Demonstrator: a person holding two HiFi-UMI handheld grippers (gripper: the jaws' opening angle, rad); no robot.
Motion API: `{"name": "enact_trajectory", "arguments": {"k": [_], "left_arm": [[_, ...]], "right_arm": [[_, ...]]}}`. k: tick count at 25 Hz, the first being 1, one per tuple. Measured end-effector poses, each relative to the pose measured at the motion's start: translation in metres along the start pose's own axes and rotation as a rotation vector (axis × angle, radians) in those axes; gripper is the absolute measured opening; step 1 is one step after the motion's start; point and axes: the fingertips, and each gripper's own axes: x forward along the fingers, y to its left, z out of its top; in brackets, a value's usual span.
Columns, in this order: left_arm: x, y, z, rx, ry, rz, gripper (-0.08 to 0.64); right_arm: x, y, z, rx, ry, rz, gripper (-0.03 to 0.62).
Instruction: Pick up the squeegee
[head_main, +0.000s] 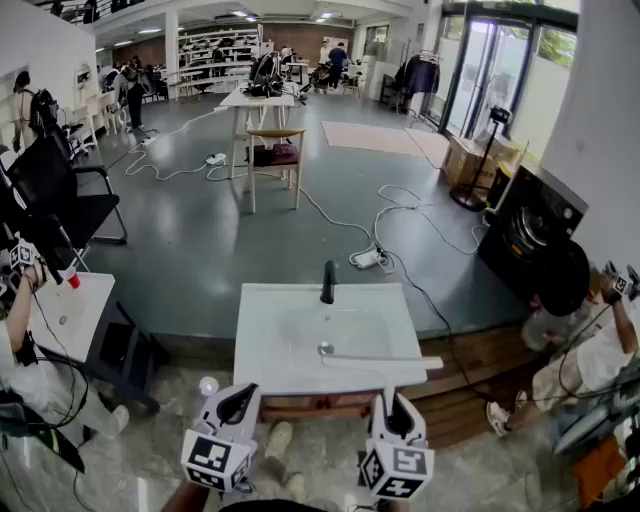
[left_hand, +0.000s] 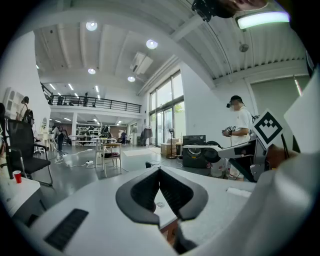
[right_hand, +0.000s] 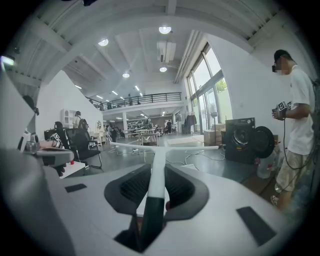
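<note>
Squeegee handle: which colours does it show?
Squeegee handle: white, black at its near end; right gripper view.

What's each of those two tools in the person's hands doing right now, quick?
Left tool: closed, holding nothing.
Right tool: closed on the squeegee, gripping its handle.

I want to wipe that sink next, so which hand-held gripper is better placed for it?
Right. The right hand-held gripper is shut on the squeegee by its handle, blade crosswise ahead, near the sink. The left hand-held gripper is shut and empty.
</note>
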Motion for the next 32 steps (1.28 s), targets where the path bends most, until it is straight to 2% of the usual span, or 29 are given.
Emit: {"name": "enact_trajectory", "arguments": {"k": [32], "left_arm": [[0.012, -0.009, 0.007, -0.002, -0.012, 0.003, 0.003]], "right_arm": [[0.002, -0.009, 0.003, -0.009, 0.003, 0.017, 0.086]]}}
